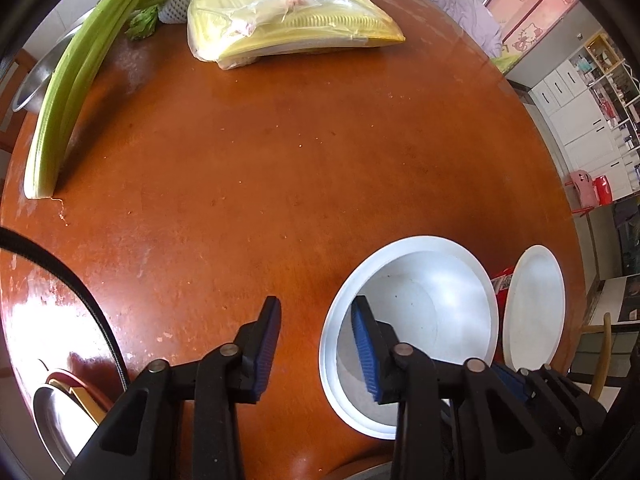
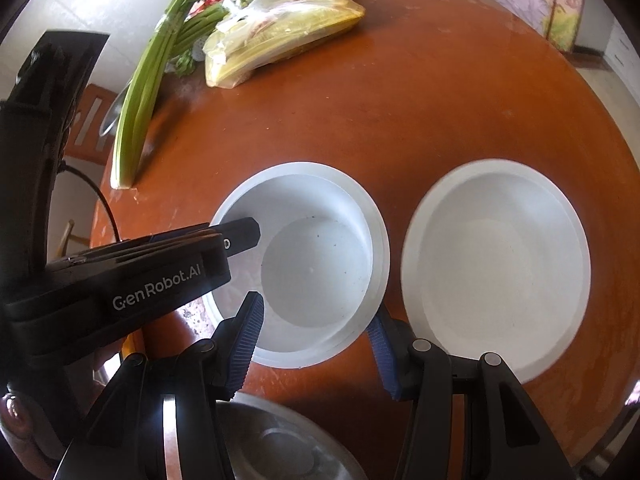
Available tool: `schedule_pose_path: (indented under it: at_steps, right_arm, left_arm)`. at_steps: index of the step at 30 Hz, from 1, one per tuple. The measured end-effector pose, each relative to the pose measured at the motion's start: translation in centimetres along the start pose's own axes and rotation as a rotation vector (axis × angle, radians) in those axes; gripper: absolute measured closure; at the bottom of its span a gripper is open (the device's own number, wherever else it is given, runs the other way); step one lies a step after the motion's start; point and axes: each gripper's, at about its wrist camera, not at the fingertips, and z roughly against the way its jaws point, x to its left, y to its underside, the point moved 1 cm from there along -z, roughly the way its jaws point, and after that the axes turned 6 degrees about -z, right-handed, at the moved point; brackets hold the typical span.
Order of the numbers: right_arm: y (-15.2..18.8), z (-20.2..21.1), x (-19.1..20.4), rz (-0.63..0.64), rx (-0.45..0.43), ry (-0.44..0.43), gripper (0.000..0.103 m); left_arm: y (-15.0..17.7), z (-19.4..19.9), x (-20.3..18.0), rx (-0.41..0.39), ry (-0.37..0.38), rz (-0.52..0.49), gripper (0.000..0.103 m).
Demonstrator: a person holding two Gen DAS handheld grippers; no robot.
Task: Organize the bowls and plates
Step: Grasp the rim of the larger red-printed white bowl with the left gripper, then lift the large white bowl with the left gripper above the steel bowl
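Note:
Two white bowls sit nested as a stack (image 2: 312,268) on the round brown table (image 2: 400,100); the stack also shows in the left wrist view (image 1: 420,320). A white plate (image 2: 496,268) lies to its right, also seen in the left wrist view (image 1: 534,308). My left gripper (image 1: 316,344) is open, its right finger inside the stack's left rim and its left finger outside. My right gripper (image 2: 316,340) is open, straddling the stack's near rim. The left gripper also shows in the right wrist view (image 2: 240,236), reaching into the stack.
Celery stalks (image 1: 76,80) and a bagged yellow package (image 1: 288,20) lie at the table's far side. A steel bowl (image 2: 280,440) sits at the near edge below my right gripper. A steel plate (image 1: 56,420) with other dishes is at the near left.

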Motion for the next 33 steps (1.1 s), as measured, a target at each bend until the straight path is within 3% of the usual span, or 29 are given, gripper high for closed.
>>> schedule_pose_path:
  at_steps: [4, 19, 33]
  right_arm:
    - [-0.3, -0.3, 0.4, 0.028, -0.007, -0.001, 0.049]
    - [-0.4, 0.8, 3.2, 0.162, -0.055, 0.026, 0.049]
    - [1.1, 4.2, 4.2, 0.205, -0.106, 0.005, 0.049]
  left_arm:
    - [0.1, -0.4, 0.2, 0.005, 0.045, 0.008, 0.086]
    - [0.8, 2.5, 0.6, -0.045, 0.027, 0.012, 0.086]
    - [2.4, 6.8, -0.4, -0.111, 0.010, 0.011, 0.086]
